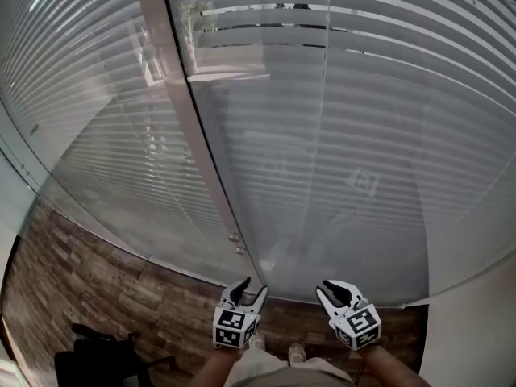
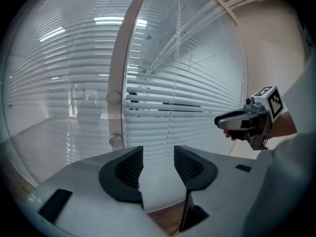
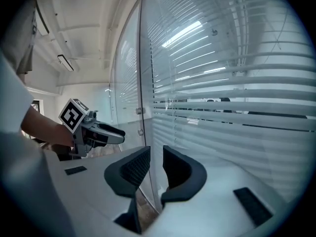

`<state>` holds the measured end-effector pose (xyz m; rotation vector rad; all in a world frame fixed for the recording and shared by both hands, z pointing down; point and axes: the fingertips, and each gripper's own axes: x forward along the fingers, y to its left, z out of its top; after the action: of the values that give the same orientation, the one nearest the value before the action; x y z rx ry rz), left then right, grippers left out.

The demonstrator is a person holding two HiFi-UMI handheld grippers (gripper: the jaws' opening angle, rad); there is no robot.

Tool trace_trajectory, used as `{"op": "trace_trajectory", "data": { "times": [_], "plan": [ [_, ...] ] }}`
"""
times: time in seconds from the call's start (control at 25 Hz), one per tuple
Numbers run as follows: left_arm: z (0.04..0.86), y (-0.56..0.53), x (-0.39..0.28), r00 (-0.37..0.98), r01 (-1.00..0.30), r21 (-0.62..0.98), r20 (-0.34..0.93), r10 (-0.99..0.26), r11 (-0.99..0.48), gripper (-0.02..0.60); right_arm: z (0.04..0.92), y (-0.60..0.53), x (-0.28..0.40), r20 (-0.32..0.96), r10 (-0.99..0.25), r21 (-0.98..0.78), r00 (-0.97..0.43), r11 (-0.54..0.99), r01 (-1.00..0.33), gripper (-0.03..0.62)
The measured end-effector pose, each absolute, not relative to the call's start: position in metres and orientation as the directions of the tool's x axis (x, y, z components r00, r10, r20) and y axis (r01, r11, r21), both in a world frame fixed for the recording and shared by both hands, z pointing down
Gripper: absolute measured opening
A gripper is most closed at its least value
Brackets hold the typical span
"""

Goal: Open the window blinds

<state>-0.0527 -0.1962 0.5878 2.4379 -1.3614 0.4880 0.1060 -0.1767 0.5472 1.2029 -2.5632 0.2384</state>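
Hovering before blinds [image 1: 363, 135] | left tongs [image 1: 251, 289] spread, beside post [image 1: 192, 127] | right tongs [image 1: 329, 288] spread

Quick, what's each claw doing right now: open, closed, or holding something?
Left claw: open, nothing between its jaws.
Right claw: open, holding nothing.
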Motion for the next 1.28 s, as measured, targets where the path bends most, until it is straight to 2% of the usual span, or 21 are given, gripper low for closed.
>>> {"op": "trace_trajectory", "data": {
  "times": [0.36, 0.76, 1.04, 1.28],
  "plan": [
    [0.571, -0.143, -0.021, 0.461, -0.88, 0.106, 0.419, -0.782, -0.462, 0.207, 0.538, -0.135, 0.158, 0.335, -0.717, -0.016, -0.611, 0.644, -0.765, 0.083],
    [0.576, -0.099, 0.001, 0.489, -0.865, 0.121, 0.424, -0.762, -0.487, 0.207, 0.539, -0.093, 0.189, 0.333, -0.741, -0.02, -0.583, 0.612, -0.79, 0.083],
    [0.564, -0.066, 0.008, 0.547, -0.83, 0.143, 0.405, -0.733, -0.54, 0.206, 0.528, -0.047, 0.184, 0.354, -0.757, -0.009, -0.55, 0.585, -0.811, 0.083],
    [0.584, 0.018, -0.007, 0.6, -0.791, 0.185, 0.42, -0.681, -0.583, 0.206, 0.536, 0.029, 0.156, 0.363, -0.772, 0.004, -0.521, 0.561, -0.828, 0.083]
  ]
}}
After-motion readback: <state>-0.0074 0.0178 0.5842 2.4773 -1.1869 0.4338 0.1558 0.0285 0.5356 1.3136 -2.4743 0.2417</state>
